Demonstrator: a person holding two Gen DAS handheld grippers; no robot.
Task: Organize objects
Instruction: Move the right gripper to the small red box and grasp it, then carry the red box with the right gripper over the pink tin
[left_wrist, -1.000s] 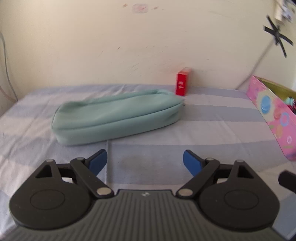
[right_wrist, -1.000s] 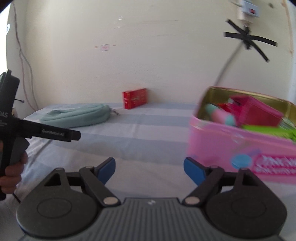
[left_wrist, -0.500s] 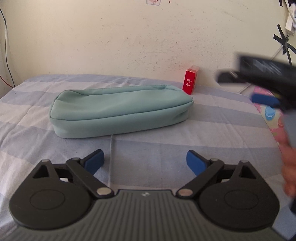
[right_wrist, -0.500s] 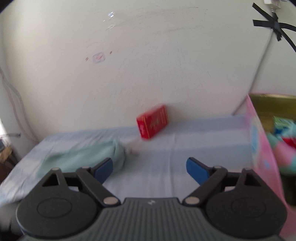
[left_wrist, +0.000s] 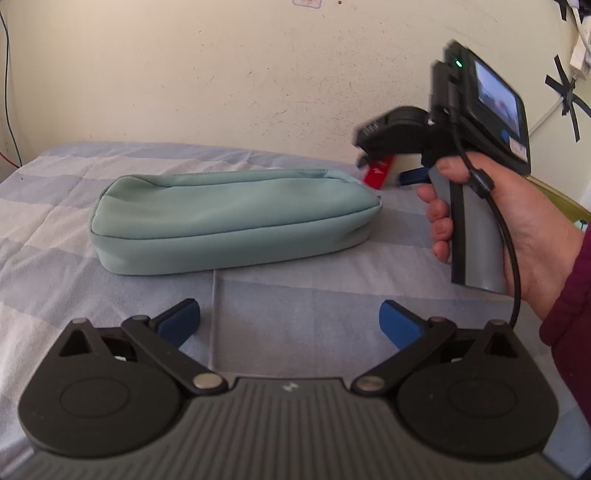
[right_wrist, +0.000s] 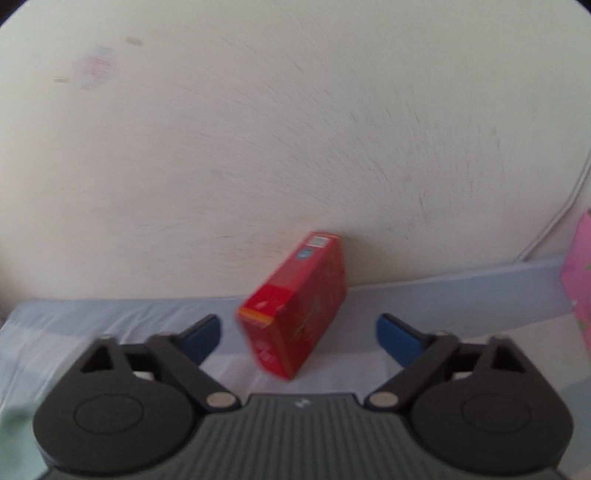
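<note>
A red box (right_wrist: 295, 306) stands against the wall on the striped bed sheet. My right gripper (right_wrist: 298, 334) is open, with the box between its blue fingertips and close in front. In the left wrist view the right gripper's body (left_wrist: 476, 162) is held by a hand and reaches toward the red box (left_wrist: 378, 171), which is mostly hidden behind it. A mint green pouch (left_wrist: 232, 218) lies on the sheet ahead of my left gripper (left_wrist: 290, 321), which is open and empty and apart from the pouch.
A pink box (right_wrist: 578, 280) stands at the right edge of the right wrist view. The wall runs close behind the red box. A cable (right_wrist: 554, 229) hangs down the wall at right.
My right gripper has moved left and forward from the pink box to the red box, which now sits between its fingers. My left gripper has come slightly closer to the pouch.
</note>
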